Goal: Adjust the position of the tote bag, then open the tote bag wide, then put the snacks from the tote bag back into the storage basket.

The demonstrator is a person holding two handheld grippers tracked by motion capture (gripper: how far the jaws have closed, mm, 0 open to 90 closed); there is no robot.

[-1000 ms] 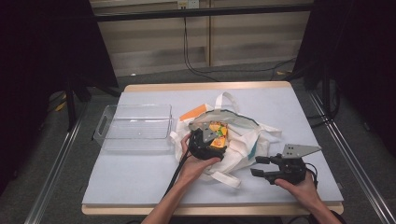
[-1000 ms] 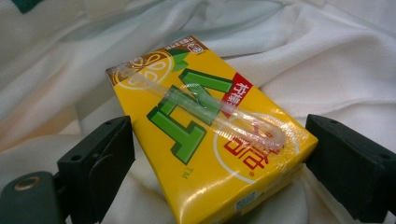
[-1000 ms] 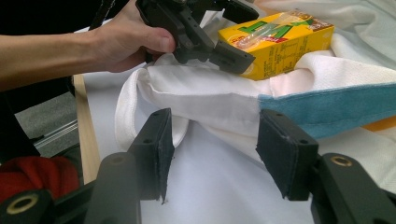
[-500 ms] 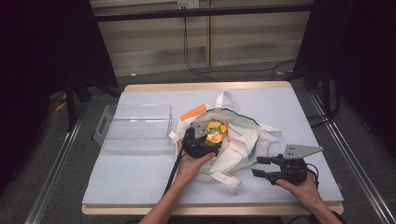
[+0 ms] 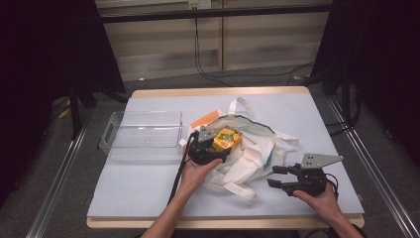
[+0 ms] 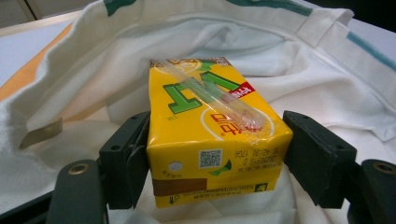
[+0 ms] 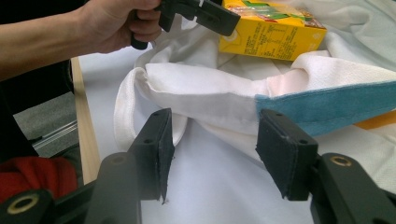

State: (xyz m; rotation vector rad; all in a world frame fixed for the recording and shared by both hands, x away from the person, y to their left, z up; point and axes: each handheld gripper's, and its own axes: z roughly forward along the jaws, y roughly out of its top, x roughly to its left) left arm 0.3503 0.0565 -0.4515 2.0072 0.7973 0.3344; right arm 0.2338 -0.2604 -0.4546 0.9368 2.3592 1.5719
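At the bench [image 5: 148,198], we see the left hand-held gripper [image 5: 210,144] with its jaws closed against the two sides of a yellow drink carton [image 5: 227,139], having just been closing on it. In the left gripper view the carton [image 6: 212,135] sits squarely between the two black pads, both pressed to its flanks, with a wrapped straw [image 6: 210,95] lying slantwise across its top face. The carton is held just above the mouth of a white cloth tote bag [image 5: 247,153] that lies rumpled near the middle of the bench, its handles spread to the far side and toward us. From the right gripper view we see the carton [image 7: 273,30] lifted clear of the bag's white fabric [image 7: 201,88], with the person's left hand [image 7: 116,25] wrapped round the gripper's grip.

The right hand-held gripper [image 5: 280,177] rests low on the bench at the near right, just beside the bag's near edge. We see its jaws standing part open with nothing gripped: in the right gripper view its pads [image 7: 161,149] flank a fold of the bag's rim and a blue-trimmed edge [image 7: 327,109] without pressing on the cloth.

A clear plastic tray [image 5: 143,134] stands to the left of the bag, near it but apart. An orange strip [image 5: 205,119] shows under the bag's far left edge.
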